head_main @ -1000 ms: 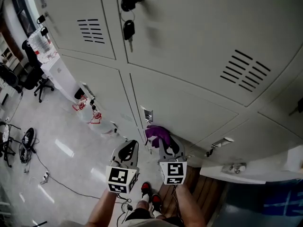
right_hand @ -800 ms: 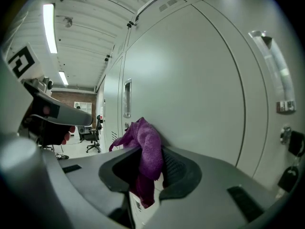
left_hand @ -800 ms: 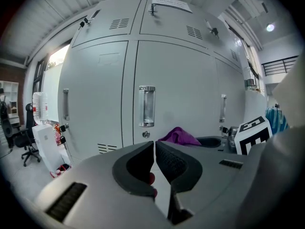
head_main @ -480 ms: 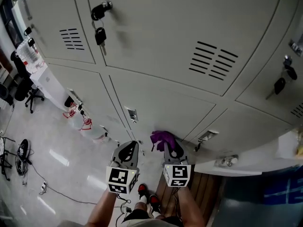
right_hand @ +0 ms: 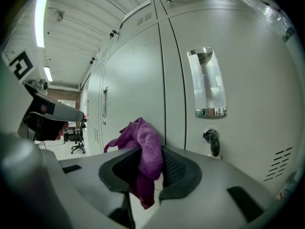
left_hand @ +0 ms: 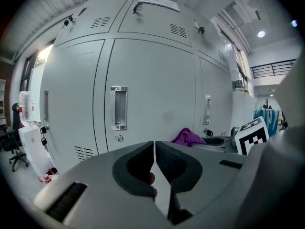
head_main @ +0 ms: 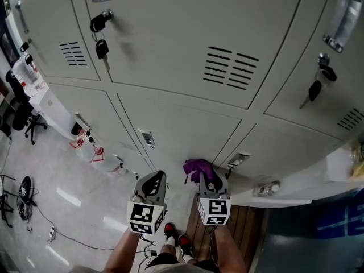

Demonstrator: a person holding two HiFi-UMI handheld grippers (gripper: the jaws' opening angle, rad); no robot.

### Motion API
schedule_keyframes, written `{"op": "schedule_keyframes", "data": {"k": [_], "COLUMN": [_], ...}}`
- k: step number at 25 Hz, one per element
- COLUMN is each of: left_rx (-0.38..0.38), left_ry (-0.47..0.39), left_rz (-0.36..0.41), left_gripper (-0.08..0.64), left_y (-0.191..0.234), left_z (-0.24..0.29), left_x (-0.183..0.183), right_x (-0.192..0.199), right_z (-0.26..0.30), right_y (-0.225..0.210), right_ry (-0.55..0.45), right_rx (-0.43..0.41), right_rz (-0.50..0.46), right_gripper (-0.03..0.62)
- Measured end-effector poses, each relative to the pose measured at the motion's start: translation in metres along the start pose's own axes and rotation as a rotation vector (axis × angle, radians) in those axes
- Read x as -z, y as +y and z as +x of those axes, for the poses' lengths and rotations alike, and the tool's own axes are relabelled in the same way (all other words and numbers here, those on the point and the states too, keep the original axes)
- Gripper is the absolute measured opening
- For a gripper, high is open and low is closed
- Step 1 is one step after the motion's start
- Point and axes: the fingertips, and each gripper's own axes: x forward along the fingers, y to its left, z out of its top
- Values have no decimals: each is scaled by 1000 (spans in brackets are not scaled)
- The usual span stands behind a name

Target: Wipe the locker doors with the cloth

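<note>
Plainly, the right gripper (head_main: 206, 179) pinches the purple cloth (right_hand: 145, 144), its bunch facing the lower locker door (head_main: 187, 131) close ahead; the left gripper (left_hand: 155, 150), jaws pressed together and empty, hangs alongside.

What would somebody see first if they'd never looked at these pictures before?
The bright purple fuzzy cloth jumps out first, pinched in the right gripper close to the lockers. Behind it, the wall of pale grey metal locker doors fills nearly every view. A black key dangles from a lock at the upper left of the head view, while the left gripper is shut on nothing.
</note>
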Motion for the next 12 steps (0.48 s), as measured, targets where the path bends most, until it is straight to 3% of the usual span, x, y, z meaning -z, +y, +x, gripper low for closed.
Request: {"op": "schedule_keyframes", "data": {"k": [12], "left_rx": [-3], "left_ry": [-8], "left_rz": [26], "left_gripper": [34], "left_y": [-10], "left_z": [-8], "left_x": [-8], "right_x": [-15], "right_z": [-13], "right_y": [-1], "right_ry": [-38], "right_rx": [-4], "right_rz": [53], "right_gripper": [117]}}
